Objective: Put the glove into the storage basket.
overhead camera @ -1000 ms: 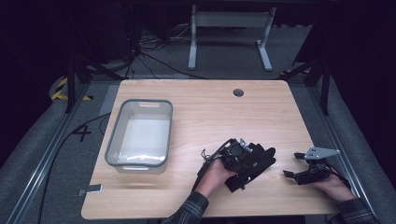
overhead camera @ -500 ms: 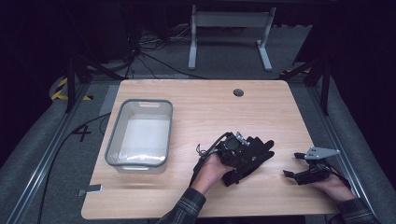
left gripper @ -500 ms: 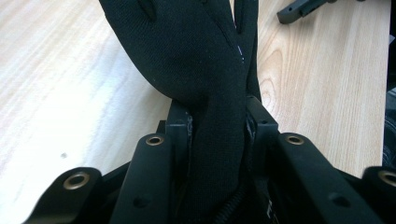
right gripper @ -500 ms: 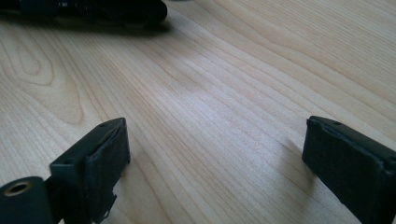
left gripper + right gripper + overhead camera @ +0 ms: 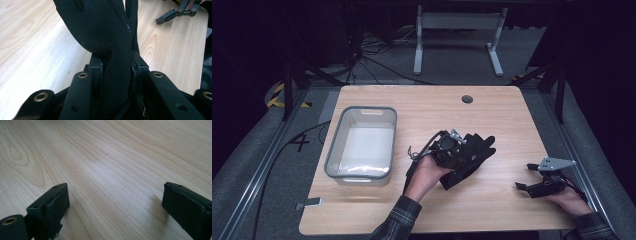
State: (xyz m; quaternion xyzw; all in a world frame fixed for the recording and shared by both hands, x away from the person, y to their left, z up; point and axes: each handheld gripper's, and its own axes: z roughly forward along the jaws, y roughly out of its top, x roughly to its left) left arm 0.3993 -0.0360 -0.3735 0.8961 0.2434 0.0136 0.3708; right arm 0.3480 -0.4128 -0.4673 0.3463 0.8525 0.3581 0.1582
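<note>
A: Start at the left gripper (image 5: 116, 72). What do its jaws have?

B: They are closed tight on a black glove (image 5: 105, 37). In the left gripper view the cuff end is pinched between the two jaws, and the palm and fingers rise up and away beyond the tips, above the wooden table (image 5: 32, 45).

A: And from above?

B: In the high view the left gripper (image 5: 451, 150) sits near the table's middle, held by the person's left hand (image 5: 426, 175). The glove (image 5: 472, 152) spreads out from the jaws toward the far right, its fingers pointing away from the hand. Whether it touches the wood there, I cannot tell.

A: The right gripper?

B: Its jaws stand wide apart with nothing between them. In the right gripper view (image 5: 115, 202) there is bare wood grain between and beyond the two black pads (image 5: 58, 202).

A: Where does it sit relative to the other?

B: In the high view the right gripper (image 5: 524, 186) rests low at the table's near right edge, in the person's right hand (image 5: 569, 200), well apart from the glove. From the left gripper view it appears past the glove, at the upper right (image 5: 175, 13).

A: Anything farther out?

B: A clear plastic bin (image 5: 334, 162) stands on the side of the left gripper away from the glove, apart from both.
</note>
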